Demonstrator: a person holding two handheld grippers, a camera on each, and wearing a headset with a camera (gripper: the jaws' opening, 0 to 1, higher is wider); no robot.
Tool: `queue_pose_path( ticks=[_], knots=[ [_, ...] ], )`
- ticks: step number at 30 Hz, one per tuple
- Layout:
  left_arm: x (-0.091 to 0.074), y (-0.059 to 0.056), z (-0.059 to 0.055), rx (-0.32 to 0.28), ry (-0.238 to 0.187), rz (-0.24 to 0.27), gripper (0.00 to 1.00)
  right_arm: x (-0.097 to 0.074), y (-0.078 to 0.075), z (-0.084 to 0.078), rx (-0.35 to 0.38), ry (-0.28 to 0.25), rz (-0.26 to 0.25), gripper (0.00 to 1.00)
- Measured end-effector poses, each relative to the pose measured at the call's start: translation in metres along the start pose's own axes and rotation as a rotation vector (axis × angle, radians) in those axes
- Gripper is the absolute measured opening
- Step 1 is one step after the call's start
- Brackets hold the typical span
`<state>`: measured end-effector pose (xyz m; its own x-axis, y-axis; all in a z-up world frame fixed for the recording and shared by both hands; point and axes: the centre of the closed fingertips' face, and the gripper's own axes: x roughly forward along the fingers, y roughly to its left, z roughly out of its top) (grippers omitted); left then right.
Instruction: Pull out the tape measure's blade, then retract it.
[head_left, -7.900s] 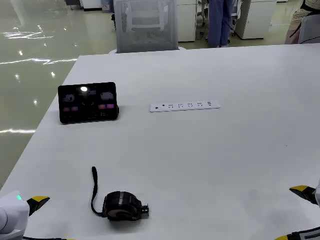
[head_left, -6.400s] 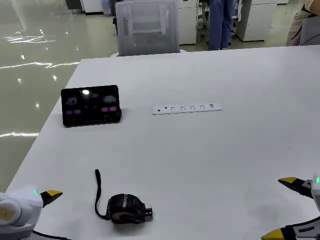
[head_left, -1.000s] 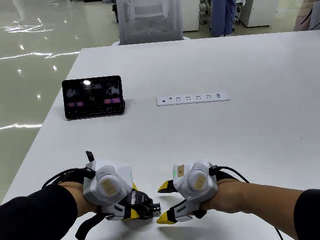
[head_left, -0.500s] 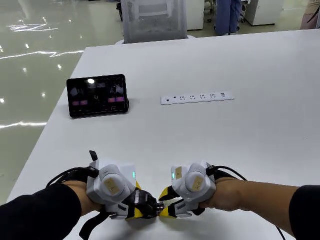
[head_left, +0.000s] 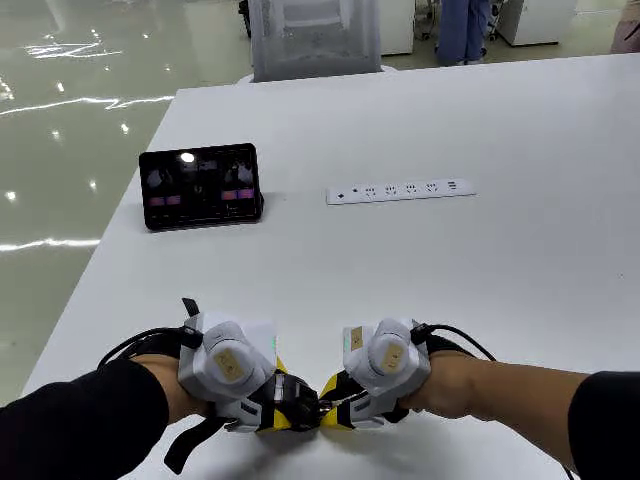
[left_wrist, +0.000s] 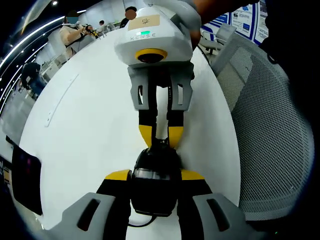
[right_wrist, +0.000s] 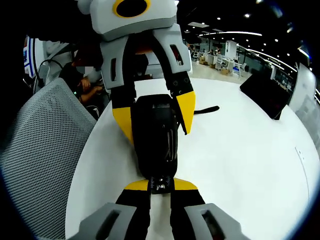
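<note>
Shows the tape measure (left_wrist: 155, 185) low over the table (head_left: 420, 280), close to its near edge and toward the near-left corner; impossible to say whether lifted or resting. Clamped across the black case by the left gripper (head_left: 285, 406), one yellow-tipped jaw on either side, presumably to anchor the body against the coming pull. Pinched at the end hook (right_wrist: 161, 186) by the right gripper (left_wrist: 161, 136), jaws drawn nearly together on the small metal tab, with the mouth of the case pointed straight at them. Set nose to nose, apparently so that a pull runs in line with the blade rather than bending it sideways. No length of blade drawn out yet, judging by the hook sitting against the case mouth; extraction likely just starting, retraction not begun. Trails the wrist strap (right_wrist: 206, 109) loose on the table behind the case, clear of both grips. Leaves the tablet (head_left: 201, 187) near the left edge and the power strip (head_left: 400, 190) mid-table, both well apart from the work. Calls for a firm hold on the case and a steady parting of the two hands along the near edge.
</note>
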<state>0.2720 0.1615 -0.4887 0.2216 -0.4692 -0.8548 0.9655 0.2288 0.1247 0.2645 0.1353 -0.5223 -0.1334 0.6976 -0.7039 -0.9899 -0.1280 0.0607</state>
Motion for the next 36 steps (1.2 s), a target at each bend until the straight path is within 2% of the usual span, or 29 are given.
queue_pose_path(
  ticks=[3, 12, 20, 36],
  knots=[
    [-0.0006, -0.0003, 0.0, 0.003, -0.003, -0.002, 0.29, 0.0012, 0.0008, 0.0006, -0.021, 0.011, 0.0, 0.11],
    [-0.0018, -0.0011, 0.0001, -0.003, -0.002, -0.003, 0.29, 0.0002, -0.0001, -0.0005, -0.014, 0.008, -0.024, 0.11],
    [-0.0017, -0.001, 0.0004, -0.003, 0.004, -0.003, 0.29, 0.0, -0.0007, -0.002, -0.016, 0.026, -0.036, 0.11],
    [-0.0019, -0.0009, 0.0013, 0.006, 0.007, 0.002, 0.29, -0.0043, -0.0012, -0.0061, -0.001, 0.034, -0.028, 0.11]
  ],
)
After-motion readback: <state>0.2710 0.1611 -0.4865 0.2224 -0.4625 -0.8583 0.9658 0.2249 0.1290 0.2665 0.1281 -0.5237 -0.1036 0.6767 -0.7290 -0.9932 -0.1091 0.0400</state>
